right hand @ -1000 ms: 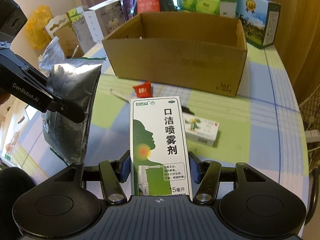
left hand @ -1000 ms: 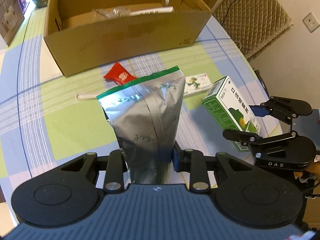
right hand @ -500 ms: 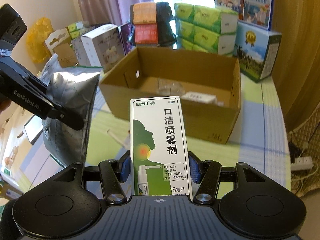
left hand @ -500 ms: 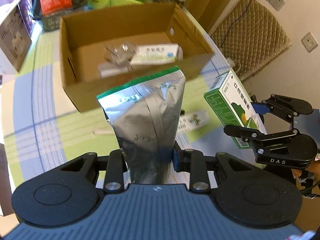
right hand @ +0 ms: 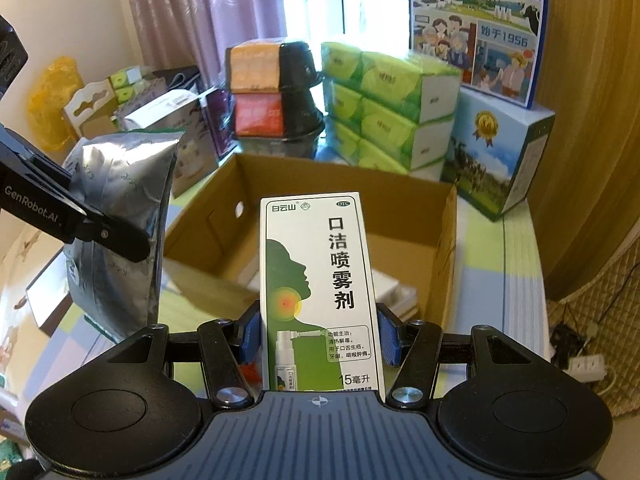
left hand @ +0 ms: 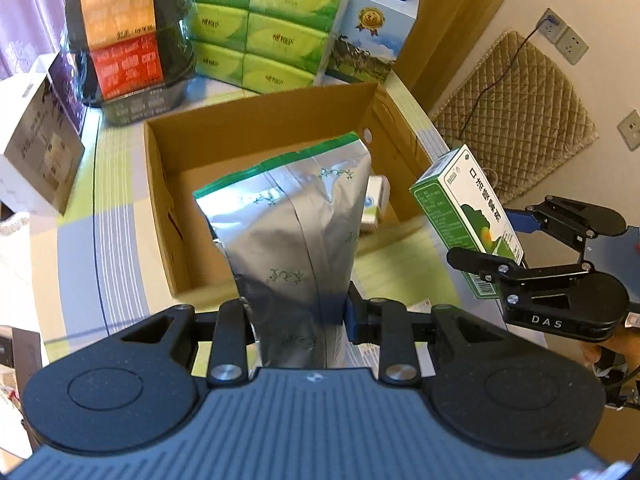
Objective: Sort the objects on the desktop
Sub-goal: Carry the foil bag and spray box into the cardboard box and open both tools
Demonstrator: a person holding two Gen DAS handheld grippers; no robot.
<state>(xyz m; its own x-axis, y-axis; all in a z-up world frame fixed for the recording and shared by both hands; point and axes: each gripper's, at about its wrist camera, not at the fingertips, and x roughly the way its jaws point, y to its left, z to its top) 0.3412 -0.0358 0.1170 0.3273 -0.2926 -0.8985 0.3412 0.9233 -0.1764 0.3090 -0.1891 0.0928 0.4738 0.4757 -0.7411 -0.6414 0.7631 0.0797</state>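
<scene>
1. One silver foil pouch [left hand: 296, 236] with a green top edge stands upright between the pads of the left hand-held gripper [left hand: 298, 316], which is clamped on its lower part; the pouch hangs in the air over the near wall of the cardboard box [left hand: 256, 120].
2. One green-and-white spray box [right hand: 318, 288] is pinched at its lower sides by the right hand-held gripper [right hand: 318, 340], upright, in front of the same cardboard box.
3. The two held things are side by side, apart, the pouch to the left of the spray box.
4. The one open cardboard box sits on the checked surface [left hand: 116, 240]; a small white carton [left hand: 376, 204] lies inside.
5. Behind it stand six green tissue packs [left hand: 264, 24] in one stack, and two noodle bowls [left hand: 128, 44].
</scene>
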